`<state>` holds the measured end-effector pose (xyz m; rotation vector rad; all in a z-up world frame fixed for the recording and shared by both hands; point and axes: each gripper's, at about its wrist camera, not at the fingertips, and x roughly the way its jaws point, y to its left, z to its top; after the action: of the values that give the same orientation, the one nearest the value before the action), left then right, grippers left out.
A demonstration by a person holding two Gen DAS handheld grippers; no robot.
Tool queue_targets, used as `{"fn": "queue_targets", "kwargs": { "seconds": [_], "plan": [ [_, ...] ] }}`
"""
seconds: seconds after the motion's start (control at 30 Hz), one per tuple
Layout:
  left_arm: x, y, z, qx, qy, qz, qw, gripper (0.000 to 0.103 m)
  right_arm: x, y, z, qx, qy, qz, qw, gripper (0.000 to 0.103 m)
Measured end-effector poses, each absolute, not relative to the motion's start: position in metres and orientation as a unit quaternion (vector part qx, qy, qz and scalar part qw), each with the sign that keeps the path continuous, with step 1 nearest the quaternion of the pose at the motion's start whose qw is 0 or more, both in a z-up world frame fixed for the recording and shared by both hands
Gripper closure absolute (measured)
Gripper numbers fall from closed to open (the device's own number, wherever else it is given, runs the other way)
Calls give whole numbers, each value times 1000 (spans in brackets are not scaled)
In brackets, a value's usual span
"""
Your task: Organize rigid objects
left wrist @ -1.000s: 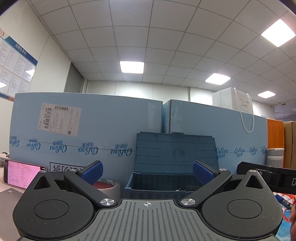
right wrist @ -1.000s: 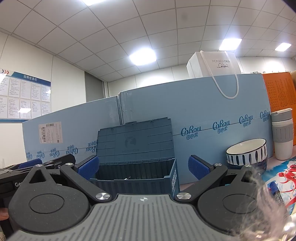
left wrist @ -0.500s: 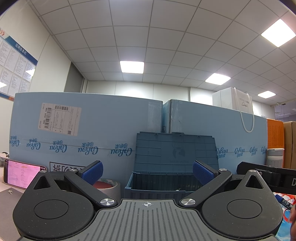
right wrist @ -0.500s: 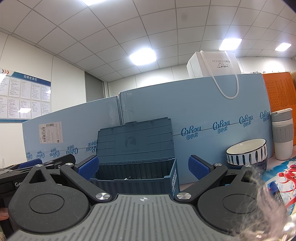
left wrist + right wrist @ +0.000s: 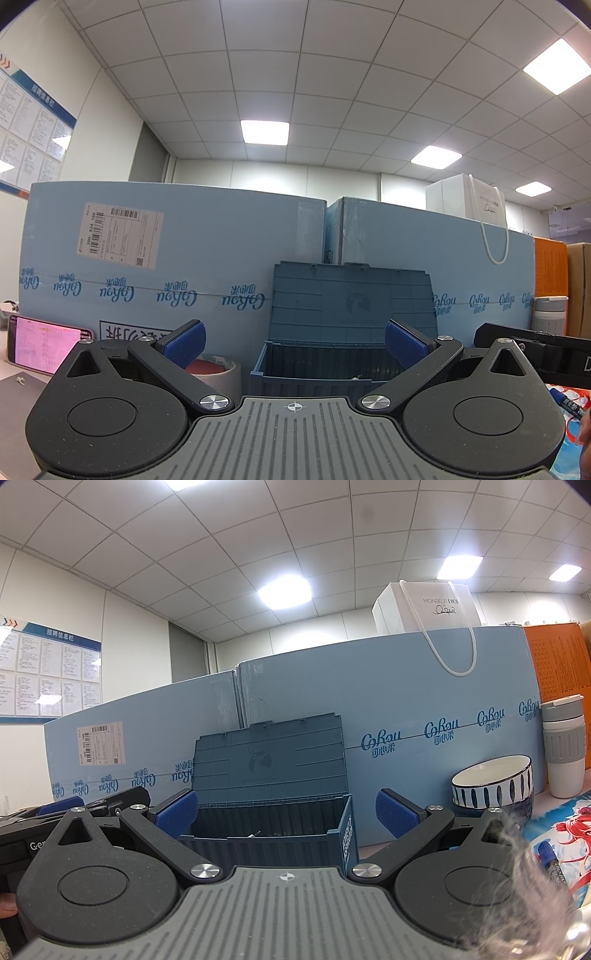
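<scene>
Nothing moved since earlier frames. Dark blue ribbed plastic crate (image 5: pixel 325 365), hinged lid up, sits ahead of me against light blue cartons (image 5: pixel 177 266). My left gripper (image 5: pixel 293 341) spread wide, empty; right gripper (image 5: pixel 284 812) likewise. Striped ceramic bowl (image 5: pixel 493 786) right of crate.

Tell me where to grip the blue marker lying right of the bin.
Grip the blue marker across its barrel, from above, with the right gripper. It lies flat on the printed mat, so its narrow width suits the open jaws; only part shows.
</scene>
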<state>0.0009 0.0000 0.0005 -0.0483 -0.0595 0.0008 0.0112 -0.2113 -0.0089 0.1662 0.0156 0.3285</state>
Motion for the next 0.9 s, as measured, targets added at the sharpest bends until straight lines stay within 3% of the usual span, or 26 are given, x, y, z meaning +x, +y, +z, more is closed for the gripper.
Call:
{"fn": "queue_targets", "kwargs": {
  "seconds": [0.9],
  "plan": [
    [0,1,0,-24,-30,-1,999,0,11,-212,-7,82,5,162,983,0]
  ]
}}
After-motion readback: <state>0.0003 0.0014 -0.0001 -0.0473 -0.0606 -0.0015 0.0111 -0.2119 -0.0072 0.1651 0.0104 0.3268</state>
